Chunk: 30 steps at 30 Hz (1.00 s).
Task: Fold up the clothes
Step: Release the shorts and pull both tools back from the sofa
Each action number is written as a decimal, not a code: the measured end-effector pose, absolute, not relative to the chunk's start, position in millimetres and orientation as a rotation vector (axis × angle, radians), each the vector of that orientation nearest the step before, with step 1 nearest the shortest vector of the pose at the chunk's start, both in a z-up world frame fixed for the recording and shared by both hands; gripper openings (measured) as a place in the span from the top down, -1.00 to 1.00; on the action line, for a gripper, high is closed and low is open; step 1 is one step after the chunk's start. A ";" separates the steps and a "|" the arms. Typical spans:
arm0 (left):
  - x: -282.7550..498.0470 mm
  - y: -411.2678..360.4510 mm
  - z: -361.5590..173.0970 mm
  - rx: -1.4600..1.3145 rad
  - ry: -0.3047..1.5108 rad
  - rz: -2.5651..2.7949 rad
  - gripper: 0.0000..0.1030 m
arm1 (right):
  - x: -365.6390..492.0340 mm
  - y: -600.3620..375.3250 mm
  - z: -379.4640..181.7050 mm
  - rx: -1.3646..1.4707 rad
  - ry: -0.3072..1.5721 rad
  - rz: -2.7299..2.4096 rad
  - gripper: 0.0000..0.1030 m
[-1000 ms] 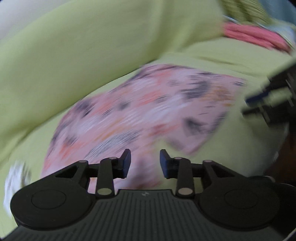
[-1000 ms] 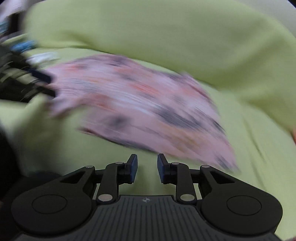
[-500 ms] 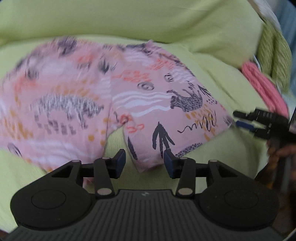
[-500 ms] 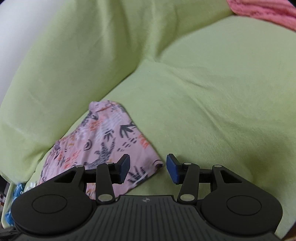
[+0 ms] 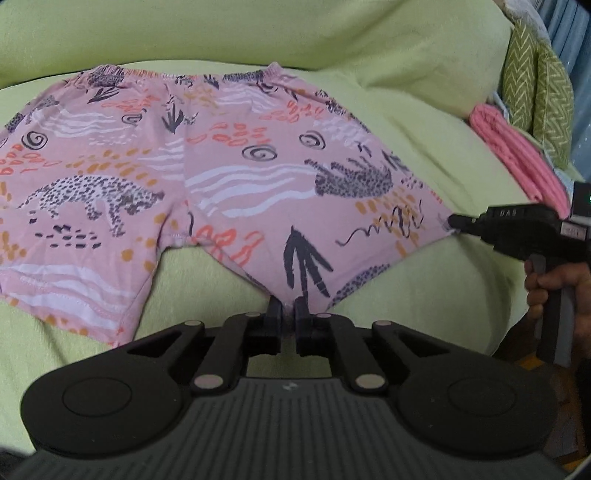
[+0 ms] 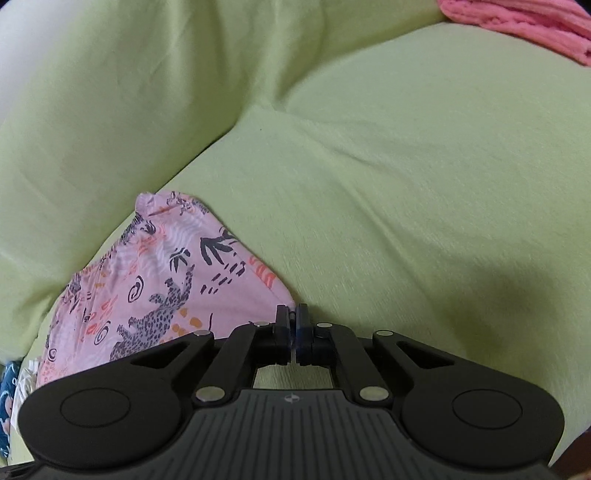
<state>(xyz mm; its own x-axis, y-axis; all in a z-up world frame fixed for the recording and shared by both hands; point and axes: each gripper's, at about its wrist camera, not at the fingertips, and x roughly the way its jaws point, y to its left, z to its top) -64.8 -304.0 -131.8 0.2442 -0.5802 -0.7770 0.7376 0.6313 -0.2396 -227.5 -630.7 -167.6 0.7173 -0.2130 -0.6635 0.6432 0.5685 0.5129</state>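
Note:
Pink patterned shorts (image 5: 229,177) lie spread flat on a lime-green sofa seat (image 5: 424,295), waistband toward the backrest. My left gripper (image 5: 289,308) is shut on the hem of the right leg at its near edge. My right gripper (image 5: 452,223) shows in the left wrist view at the right, pinching the outer corner of the same leg. In the right wrist view the right gripper (image 6: 292,317) is shut on the corner of the shorts (image 6: 162,288), which stretch away to the left.
A folded pink knit garment (image 5: 517,155) lies at the right end of the sofa, also in the right wrist view (image 6: 517,26). Green chevron cushions (image 5: 535,85) stand behind it. The green backrest (image 5: 258,33) rises behind the shorts. Other clothes (image 6: 9,398) lie at far left.
Both grippers were open half a second ago and have closed on the right leg of the shorts. The left one moved in to the hem, the right one to the corner.

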 end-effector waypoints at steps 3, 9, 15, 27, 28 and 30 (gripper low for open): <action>-63.3 -299.7 -132.2 0.170 1.013 -0.885 0.87 | -229.3 -625.5 -162.8 0.806 0.594 -0.569 0.67; -78.2 -287.4 -111.5 0.230 1.001 -0.823 0.73 | -242.0 -592.7 -133.3 0.702 0.617 -0.662 0.15; -87.4 -273.6 -84.9 0.306 0.982 -0.724 0.56 | -263.5 -547.1 -106.2 0.683 0.612 -0.674 -0.27; -106.9 -233.2 -42.3 0.272 0.892 -0.633 0.28 | -269.8 -457.1 -67.5 0.566 0.647 -0.552 -0.70; -107.3 -227.3 -39.8 0.270 0.888 -0.620 0.23 | -269.0 -450.7 -63.4 0.548 0.649 -0.542 -0.72; -109.4 -216.0 -34.2 0.266 0.871 -0.594 0.22 | -269.5 -440.2 -56.4 0.526 0.639 -0.526 -0.78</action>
<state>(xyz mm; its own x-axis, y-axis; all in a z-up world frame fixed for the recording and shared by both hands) -109.4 -216.0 -34.2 0.4970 -0.3792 -0.7805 0.5887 0.8082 -0.0178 -269.5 -440.2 -56.4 0.6841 -0.2902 -0.6692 0.6006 0.7447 0.2909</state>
